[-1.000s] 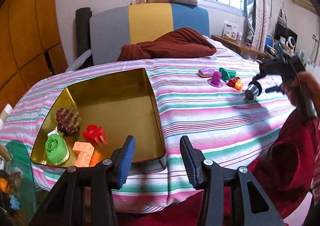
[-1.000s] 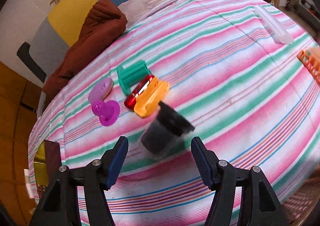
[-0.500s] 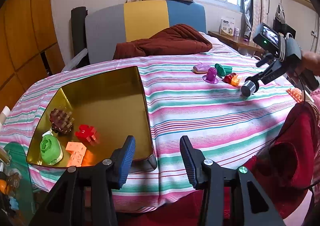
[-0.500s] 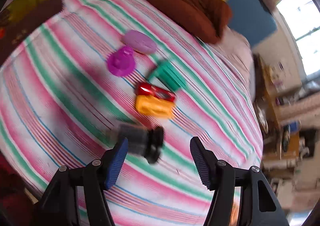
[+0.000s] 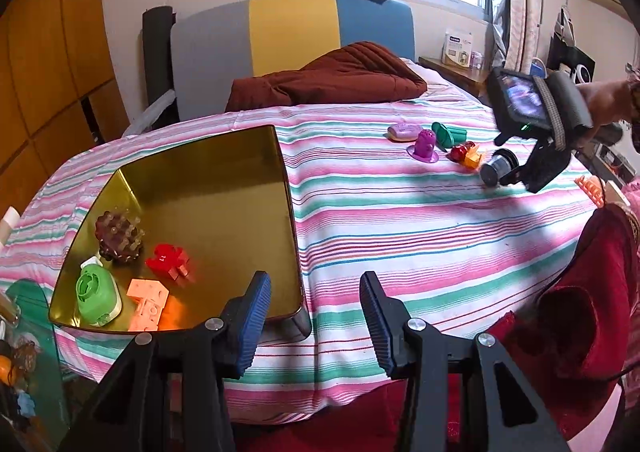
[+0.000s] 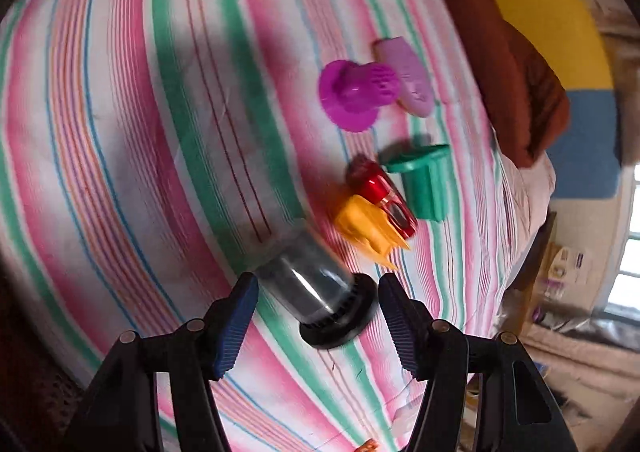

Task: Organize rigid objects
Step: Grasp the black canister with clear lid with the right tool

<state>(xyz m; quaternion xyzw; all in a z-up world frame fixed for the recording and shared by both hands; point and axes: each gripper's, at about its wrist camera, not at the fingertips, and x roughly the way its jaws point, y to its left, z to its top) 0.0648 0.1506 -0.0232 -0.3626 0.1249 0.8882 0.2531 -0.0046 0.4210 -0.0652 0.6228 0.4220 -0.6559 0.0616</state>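
Observation:
A clear grey cup with a black rim (image 6: pixel 316 292) lies on its side on the striped bedsheet, between the open fingers of my right gripper (image 6: pixel 314 306); the pads do not touch it. It also shows in the left wrist view (image 5: pixel 498 171) beside the right gripper (image 5: pixel 516 175). Beyond it lie a yellow piece (image 6: pixel 364 226), a red piece (image 6: pixel 382 195), a green cup (image 6: pixel 426 179), a purple plunger shape (image 6: pixel 356 93) and a lilac oval (image 6: pixel 408 77). My left gripper (image 5: pixel 314 316) is open and empty by the gold tray (image 5: pixel 224 179).
The tray holds a brown spiky ball (image 5: pixel 119 238), a red block (image 5: pixel 168 260), a green round toy (image 5: pixel 96 294) and an orange block (image 5: pixel 147 302). A brown blanket (image 5: pixel 336 75) lies at the headboard. An orange comb-like piece (image 5: pixel 590 189) sits at the bed's right edge.
My right gripper has rolled and closed in on the grey cup, which now lies between its fingers. The left gripper has drawn back slightly from the tray.

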